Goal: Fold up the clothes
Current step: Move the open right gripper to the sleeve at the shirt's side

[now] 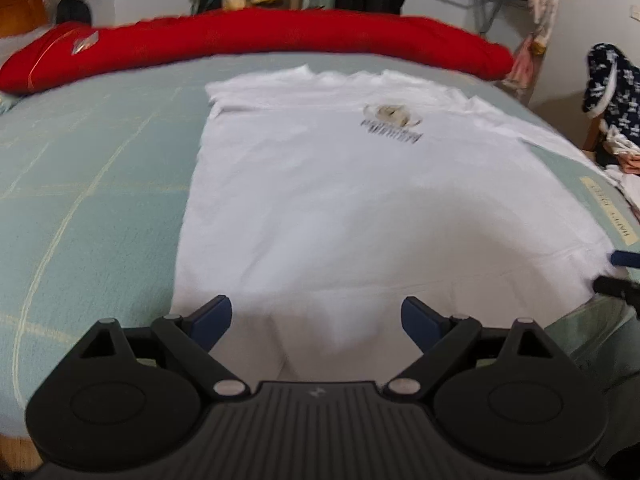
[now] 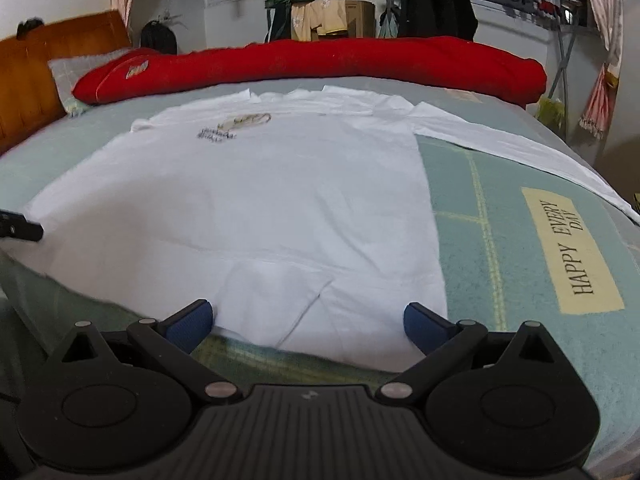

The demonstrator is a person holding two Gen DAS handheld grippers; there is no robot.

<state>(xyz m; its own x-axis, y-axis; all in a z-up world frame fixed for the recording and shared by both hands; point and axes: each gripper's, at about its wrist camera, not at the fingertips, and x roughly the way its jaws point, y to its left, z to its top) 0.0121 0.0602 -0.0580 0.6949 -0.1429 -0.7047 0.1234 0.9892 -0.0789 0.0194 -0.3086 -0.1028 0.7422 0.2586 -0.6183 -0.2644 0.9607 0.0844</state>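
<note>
- Left gripper (image 1: 316, 320) and right gripper (image 2: 308, 322) were both wide open, holding nothing, poised at the hem of the white T-shirt (image 1: 340, 200).
- Best to pinch the hem corners evenly, lifting together.

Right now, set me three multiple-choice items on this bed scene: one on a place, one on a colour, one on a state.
1. Where does the long bolster lie?
A. along the far edge of the bed, beyond the T-shirt
B. on top of the T-shirt
C. on the floor

2. What colour is the T-shirt?
A. black
B. white
C. red

3. How do the left gripper and right gripper stand?
A. both shut on the hem
B. one open, one shut
C. both open, holding nothing

Key: 1 A, it runs behind the collar end; 2 B, white with a small chest print; 3 C, the blue fingers stand wide apart over the hem with no cloth pinched.
</note>
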